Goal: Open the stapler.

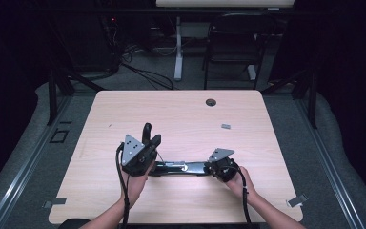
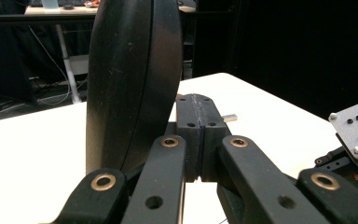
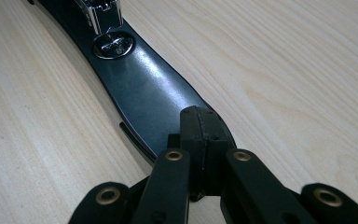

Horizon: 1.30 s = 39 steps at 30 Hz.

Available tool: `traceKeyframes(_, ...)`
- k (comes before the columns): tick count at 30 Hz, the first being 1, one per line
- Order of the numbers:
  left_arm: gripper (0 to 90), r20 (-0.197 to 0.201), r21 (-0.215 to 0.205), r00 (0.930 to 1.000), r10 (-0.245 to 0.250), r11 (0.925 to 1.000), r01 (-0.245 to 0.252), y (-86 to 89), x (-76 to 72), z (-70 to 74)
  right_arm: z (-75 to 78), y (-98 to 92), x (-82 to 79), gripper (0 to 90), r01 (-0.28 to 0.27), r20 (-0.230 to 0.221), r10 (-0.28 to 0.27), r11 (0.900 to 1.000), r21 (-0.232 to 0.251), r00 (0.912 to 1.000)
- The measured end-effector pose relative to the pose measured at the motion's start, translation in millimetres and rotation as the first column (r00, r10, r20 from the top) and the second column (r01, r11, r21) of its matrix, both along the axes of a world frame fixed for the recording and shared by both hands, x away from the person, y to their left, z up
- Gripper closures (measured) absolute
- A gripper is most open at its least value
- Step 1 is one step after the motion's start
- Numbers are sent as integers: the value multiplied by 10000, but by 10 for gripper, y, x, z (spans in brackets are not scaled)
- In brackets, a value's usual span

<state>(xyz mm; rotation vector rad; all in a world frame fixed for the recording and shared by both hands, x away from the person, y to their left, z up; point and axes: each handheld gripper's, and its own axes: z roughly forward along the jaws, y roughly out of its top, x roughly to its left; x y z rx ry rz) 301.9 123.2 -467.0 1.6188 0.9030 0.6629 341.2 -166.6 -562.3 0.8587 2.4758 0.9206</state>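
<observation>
A black belt [image 1: 178, 168] lay on the worktop [image 1: 248, 114]; its silver buckle [image 3: 103, 14] was seen in the right gripper view. The left gripper [image 1: 147, 138] and the right gripper [image 1: 214, 168] were both closed, nothing visibly clamped.

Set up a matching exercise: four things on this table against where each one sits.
1. left gripper
2. right gripper
3. small grey piece
4. round hole

a. near the table's far edge
b. at the long black tool's right end
c. lying alone, right of centre
d. at the tool's left end

Pairs: 1-d, 2-b, 3-c, 4-a
</observation>
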Motion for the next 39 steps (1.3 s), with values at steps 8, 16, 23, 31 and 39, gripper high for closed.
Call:
traceKeyframes(8,900,-24,34,10000,96,9999,-96,64,-2,10,1,3,-3,900,30,5,-30,10000,-23,10000)
traceKeyframes(16,900,65,209,9999,127,9997,-128,121,-4,11,5,2,-9,900,-31,30,32,9998,-172,10000)
traceKeyframes(23,900,131,405,9999,60,9992,-65,135,-2,13,2,3,-7,900,8,36,-8,10000,-84,10000)
traceKeyframes(31,900,157,434,9997,194,9989,-201,182,-6,14,1,2,-2,900,19,4,-19,10000,-12,10000)
traceKeyframes(39,900,59,249,9997,234,9994,-235,243,-7,13,4,4,-1,900,18,-65,-18,10000,-33,10000)
